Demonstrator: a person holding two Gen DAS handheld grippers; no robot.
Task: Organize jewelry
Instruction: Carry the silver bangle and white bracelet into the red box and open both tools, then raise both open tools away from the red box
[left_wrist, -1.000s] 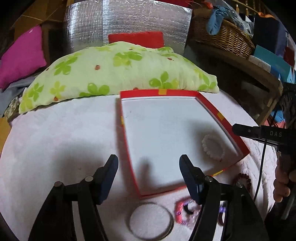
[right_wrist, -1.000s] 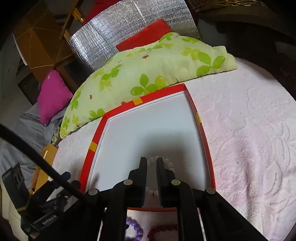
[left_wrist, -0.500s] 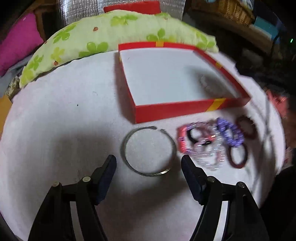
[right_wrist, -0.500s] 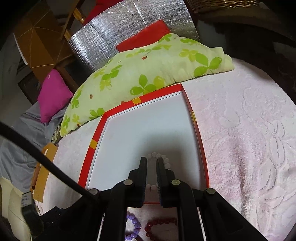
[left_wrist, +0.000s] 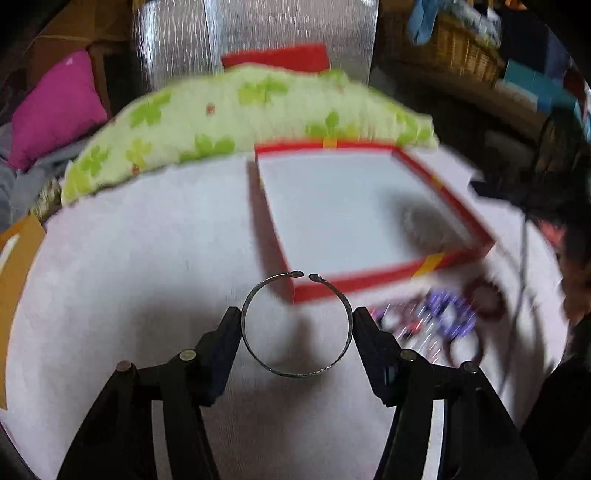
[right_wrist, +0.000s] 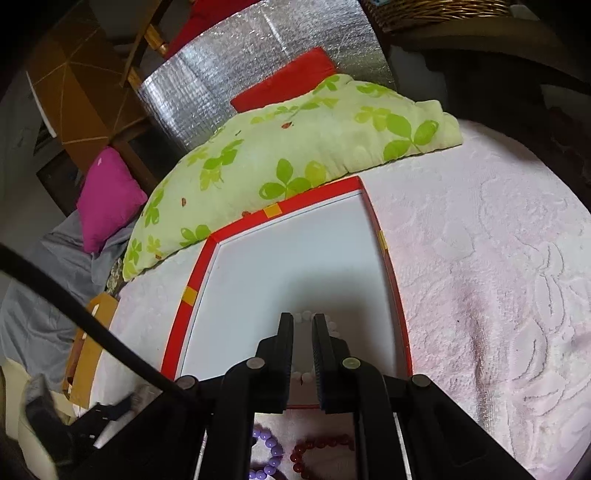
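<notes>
A second ago the left gripper (left_wrist: 297, 325) hung over the box (left_wrist: 373, 288) with nothing between its fingers; now it has pulled back, and the bangle (left_wrist: 295, 325) sits between its closing jaws, pads at its sides, apparently lifted, so the pick seems made. The box waits at one o'clock. It holds one white bead bracelet (right_wrist: 314, 317), near its front wall; the right gripper (right_wrist: 303, 325) hangs above that bracelet, fingers nearly together, empty. The other bracelets (left_wrist: 443, 317) lie blurred on the bedspread (left_wrist: 129, 277) at three o'clock of the bangle.
</notes>
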